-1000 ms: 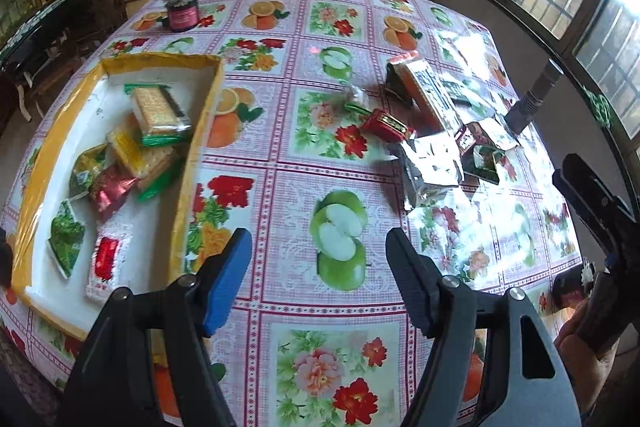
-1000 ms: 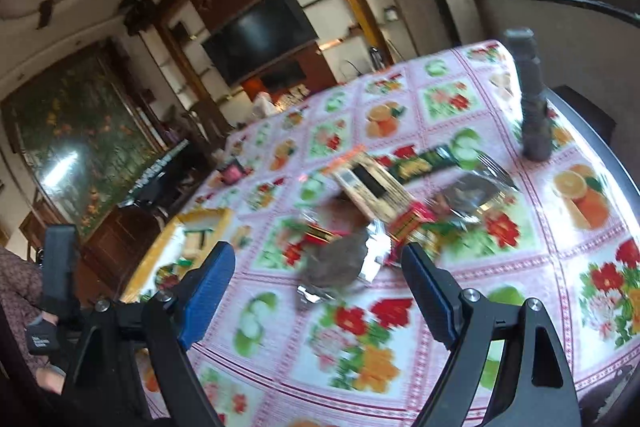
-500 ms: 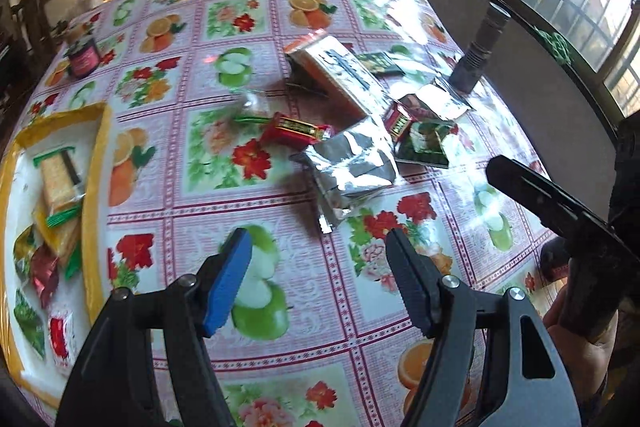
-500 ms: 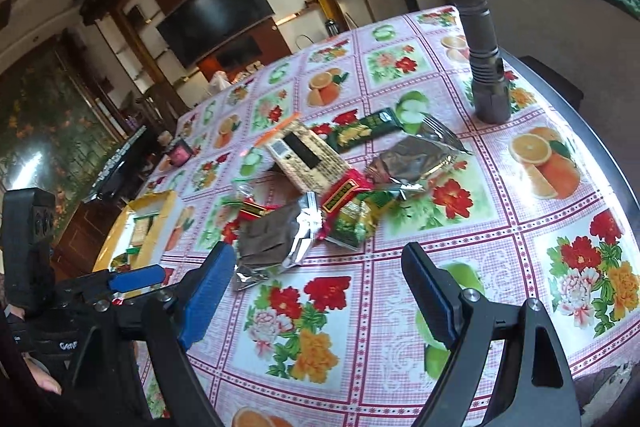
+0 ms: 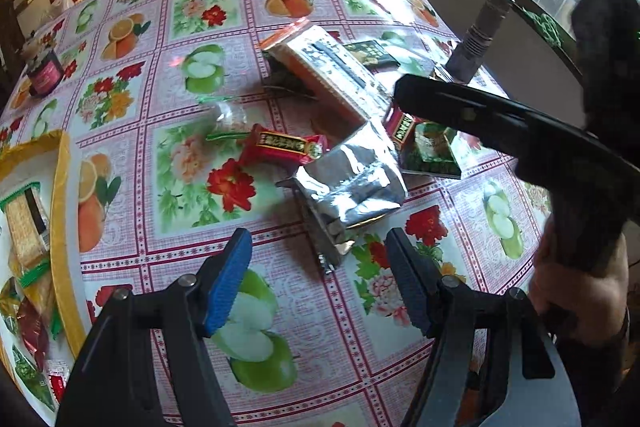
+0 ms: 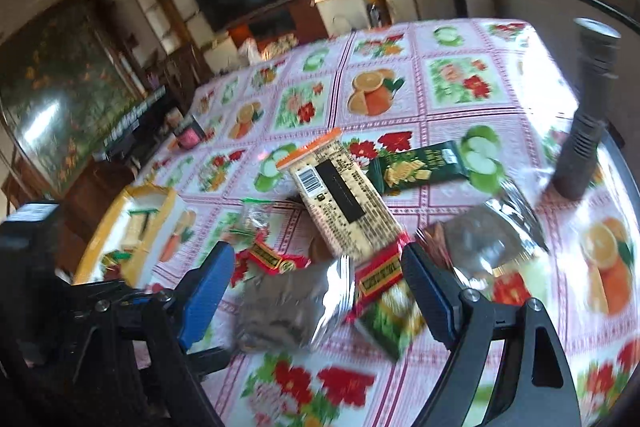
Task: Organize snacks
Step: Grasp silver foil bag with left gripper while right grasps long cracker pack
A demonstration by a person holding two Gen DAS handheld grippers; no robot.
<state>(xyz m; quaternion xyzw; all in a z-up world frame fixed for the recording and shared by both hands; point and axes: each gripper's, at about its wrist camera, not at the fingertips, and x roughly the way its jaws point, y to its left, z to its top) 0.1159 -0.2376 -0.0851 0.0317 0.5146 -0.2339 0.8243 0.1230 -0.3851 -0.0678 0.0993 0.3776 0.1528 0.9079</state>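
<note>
A heap of loose snacks lies on the flowered tablecloth. A silver foil pouch (image 5: 348, 187) is nearest, just ahead of my left gripper (image 5: 320, 279), which is open and empty. Beside the pouch are a red bar (image 5: 286, 145), a long cracker pack (image 5: 324, 75) and a green packet (image 5: 432, 151). My right gripper (image 6: 316, 291) hovers open over the foil pouch (image 6: 288, 303) and a red packet (image 6: 378, 275), touching neither. Its black finger (image 5: 480, 115) reaches in from the right above the heap. The yellow-rimmed tray (image 5: 60, 187) at the left holds several snacks.
A dark ribbed cylinder (image 6: 588, 123) stands near the table's right edge. A small dark jar (image 5: 44, 71) sits at the far left. A dark green pack (image 6: 416, 167) and a clear-wrapped packet (image 6: 480, 247) lie behind the heap. A hand (image 5: 580, 291) grips the right tool.
Both grippers have closed in on the snack heap. The left view has swung right, away from the tray. The right gripper has come lower and nearer the foil pouch. Jaws unchanged.
</note>
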